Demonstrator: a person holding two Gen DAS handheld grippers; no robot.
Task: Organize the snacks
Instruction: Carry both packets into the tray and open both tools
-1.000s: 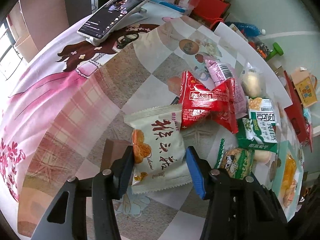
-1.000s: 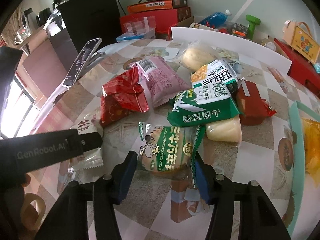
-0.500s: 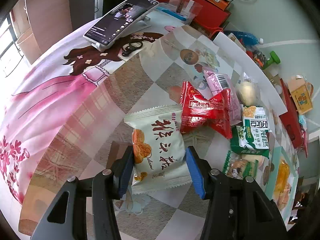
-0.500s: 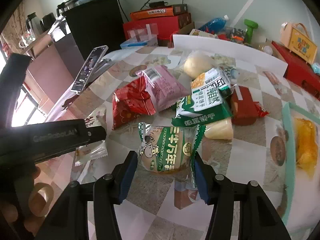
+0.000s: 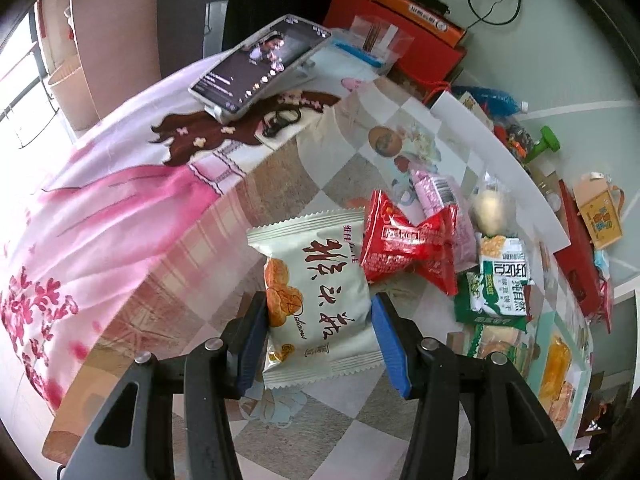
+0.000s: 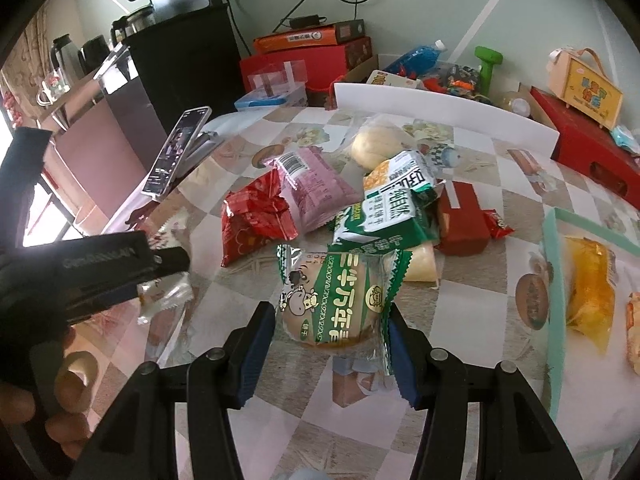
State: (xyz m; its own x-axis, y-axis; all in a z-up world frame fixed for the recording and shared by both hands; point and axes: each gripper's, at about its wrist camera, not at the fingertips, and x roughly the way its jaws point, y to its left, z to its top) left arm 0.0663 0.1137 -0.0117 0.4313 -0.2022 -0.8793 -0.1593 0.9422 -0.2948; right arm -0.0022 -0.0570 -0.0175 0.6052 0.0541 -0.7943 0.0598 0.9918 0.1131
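Observation:
My left gripper (image 5: 320,340) is shut on a white pastry packet (image 5: 316,300) with dark red characters, held a little above the tablecloth. My right gripper (image 6: 332,344) is shut on a green-and-clear bun packet (image 6: 340,300) with a cow drawing, also lifted. In the right wrist view the left gripper's body (image 6: 100,272) shows at the left, with the pastry packet's edge (image 6: 164,300) under it. A pile of snacks lies beyond: a red packet (image 6: 256,220), a pink packet (image 6: 316,188), a green-white biscuit packet (image 6: 392,208) and a round bun (image 6: 378,146).
A teal tray (image 6: 554,280) with orange packets (image 6: 588,292) lies at the right. A white board (image 6: 440,108) stands behind the pile. A phone on a stand (image 5: 260,60) sits at the table's far left. Red boxes (image 6: 304,68) and toys crowd the back.
Both grippers have risen slightly with their packets still gripped. The table and snack pile look farther away in both views.

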